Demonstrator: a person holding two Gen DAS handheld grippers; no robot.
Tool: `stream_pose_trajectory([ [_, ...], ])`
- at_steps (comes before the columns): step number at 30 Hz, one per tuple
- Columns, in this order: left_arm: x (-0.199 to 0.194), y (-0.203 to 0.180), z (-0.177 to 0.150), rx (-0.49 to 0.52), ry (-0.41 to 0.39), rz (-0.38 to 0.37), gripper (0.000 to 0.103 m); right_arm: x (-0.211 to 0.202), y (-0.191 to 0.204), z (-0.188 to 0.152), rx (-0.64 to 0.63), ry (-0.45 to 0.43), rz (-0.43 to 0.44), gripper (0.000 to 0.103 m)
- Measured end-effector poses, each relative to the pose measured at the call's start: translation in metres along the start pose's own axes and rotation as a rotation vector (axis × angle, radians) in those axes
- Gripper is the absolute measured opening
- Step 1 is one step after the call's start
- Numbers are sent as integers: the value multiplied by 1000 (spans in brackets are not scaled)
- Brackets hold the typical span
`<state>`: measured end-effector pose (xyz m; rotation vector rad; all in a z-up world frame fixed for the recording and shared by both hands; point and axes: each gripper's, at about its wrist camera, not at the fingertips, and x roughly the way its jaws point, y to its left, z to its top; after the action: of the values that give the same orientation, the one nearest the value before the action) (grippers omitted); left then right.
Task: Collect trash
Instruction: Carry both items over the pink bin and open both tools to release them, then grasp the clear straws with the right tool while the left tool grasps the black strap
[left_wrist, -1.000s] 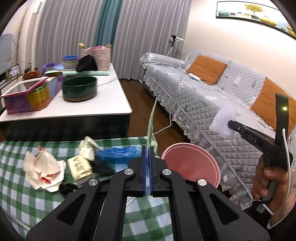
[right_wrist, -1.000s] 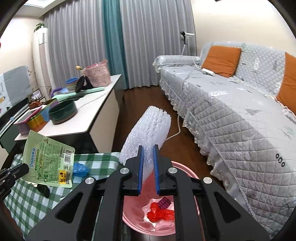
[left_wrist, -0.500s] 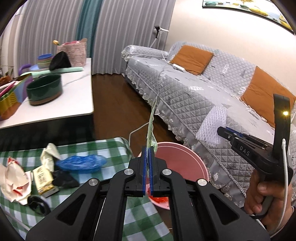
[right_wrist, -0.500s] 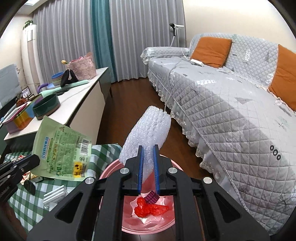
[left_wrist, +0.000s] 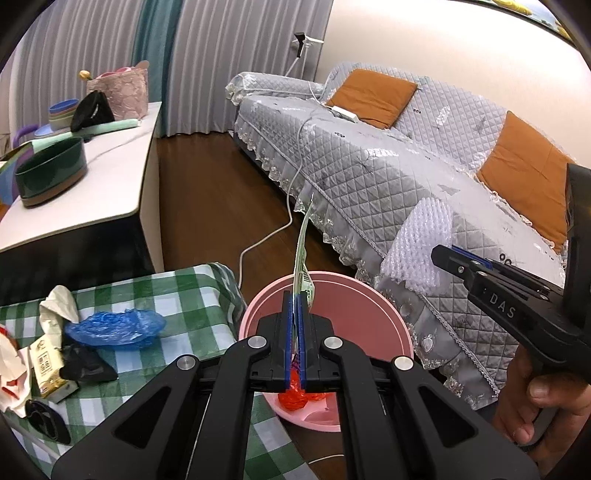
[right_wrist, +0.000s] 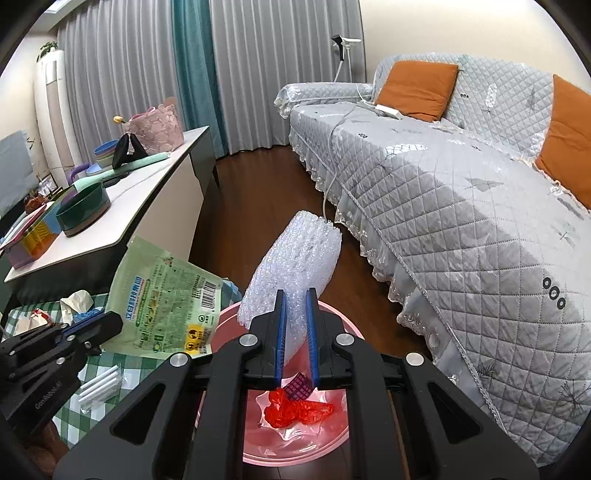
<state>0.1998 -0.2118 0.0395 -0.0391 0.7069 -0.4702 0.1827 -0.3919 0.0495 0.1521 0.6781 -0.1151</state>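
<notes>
My left gripper (left_wrist: 294, 295) is shut on a green snack wrapper (left_wrist: 303, 254), seen edge-on, above the pink bin (left_wrist: 369, 317). The wrapper's printed face (right_wrist: 166, 299) shows in the right wrist view, held by the left gripper (right_wrist: 107, 323). My right gripper (right_wrist: 295, 295) is shut on a wad of bubble wrap (right_wrist: 295, 258) above the pink bin (right_wrist: 340, 435), which holds red plastic (right_wrist: 295, 410) and a purple scrap. The right gripper (left_wrist: 439, 253) with the bubble wrap (left_wrist: 421, 251) also shows in the left wrist view.
The green checked table (left_wrist: 155, 387) carries a blue plastic bag (left_wrist: 114, 326), black scraps, a small carton (left_wrist: 46, 363), crumpled paper and white sticks (right_wrist: 99, 386). A grey quilted sofa (right_wrist: 461, 206) stands right. A white side table (left_wrist: 92, 184) with bowls stands left.
Both grippers have moved toward the pink bin with their loads; the wrapper and the bubble wrap now hang over it. The table trash has slid left in the left wrist view.
</notes>
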Motion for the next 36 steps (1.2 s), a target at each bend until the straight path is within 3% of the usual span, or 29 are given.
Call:
stream_pose_trajectory([
  [3,7,-2,2,1,17,-5,2,3,-1,-1,6,13,-1,19],
  [4,10,-2,3,-4,27,-6,3,4,-2,-1,8,23,-5,33],
  [5,12,-1,4,-11,34,-11,6,5,-3,-2,10,27,-5,39],
  [8,16,4,5,-37,50,-10,30,7,-4,-3,14,35,-11,46],
  [9,15,5,5,-41,46,-9,30,7,-4,-4,16,36,-13,47],
  [24,-36,25,-16,-72,22,20,30,-2,11,-1,17,13,21,47],
  [33,-102,77,-35,-100,-33,102,28,-15,54,-6,-3,-11,114,47],
  [35,-115,94,-40,-107,-42,127,28,-18,69,-11,-24,-11,150,42],
  [36,-124,107,-45,-116,-47,147,28,-19,74,-13,-32,-8,166,34],
])
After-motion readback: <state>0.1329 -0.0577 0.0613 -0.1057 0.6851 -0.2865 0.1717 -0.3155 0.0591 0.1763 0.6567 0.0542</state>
